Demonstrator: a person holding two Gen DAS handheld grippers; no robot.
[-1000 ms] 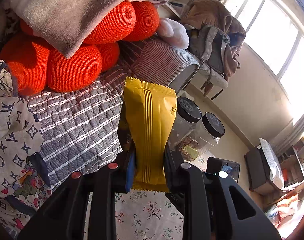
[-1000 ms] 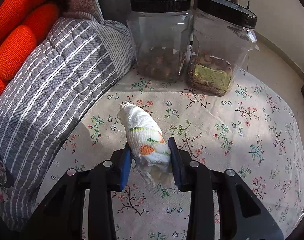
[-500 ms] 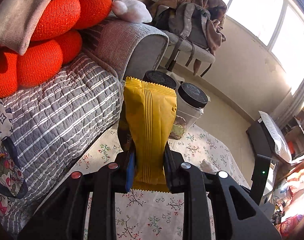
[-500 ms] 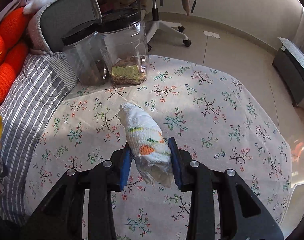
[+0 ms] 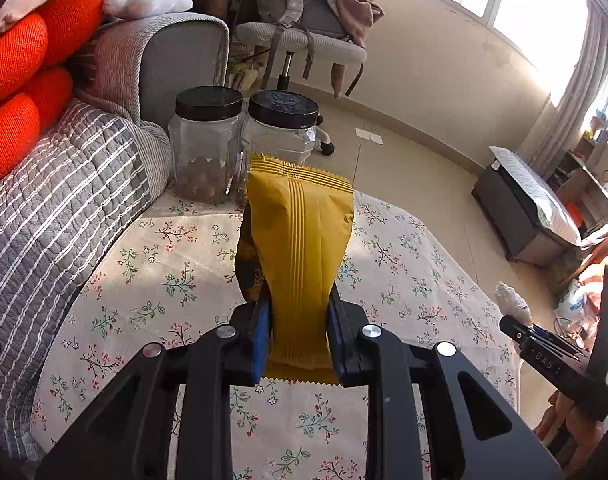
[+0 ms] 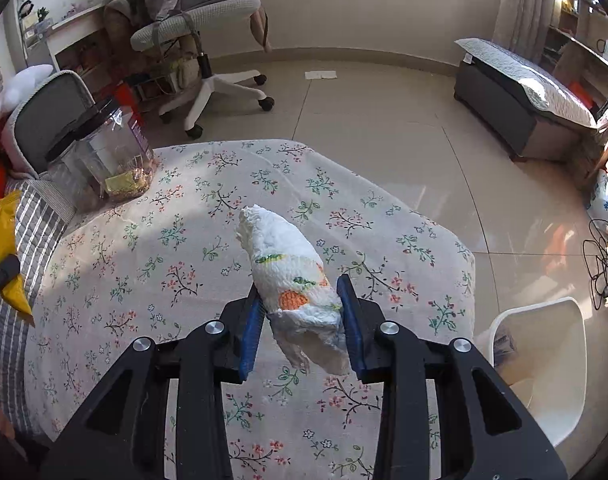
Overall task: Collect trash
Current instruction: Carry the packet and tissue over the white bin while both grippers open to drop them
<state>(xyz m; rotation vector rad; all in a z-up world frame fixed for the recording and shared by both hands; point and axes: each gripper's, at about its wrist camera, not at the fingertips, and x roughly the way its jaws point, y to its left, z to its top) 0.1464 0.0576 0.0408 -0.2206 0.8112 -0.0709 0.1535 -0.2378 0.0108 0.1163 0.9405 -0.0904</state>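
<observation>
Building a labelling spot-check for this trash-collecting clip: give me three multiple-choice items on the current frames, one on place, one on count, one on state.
1. Where is the white plastic bin relative to the table with the floral cloth?
A. On the tabletop
B. On the floor beside the table
C. On the grey sofa

2. How many clear plastic jars with black lids stand on the table?
A. One
B. Two
C. Four

3. What is the right gripper doing?
A. Open and empty
B. Clamped on a yellow snack wrapper
C. Clamped on a crumpled white paper towel with an orange print

Key: 1 B, the bin sits on the tiles past the table's edge. 2 B, two lidded jars stand side by side at the sofa end. 3 C, both pads press the towel; the yellow snack wrapper is in the left gripper.
</observation>
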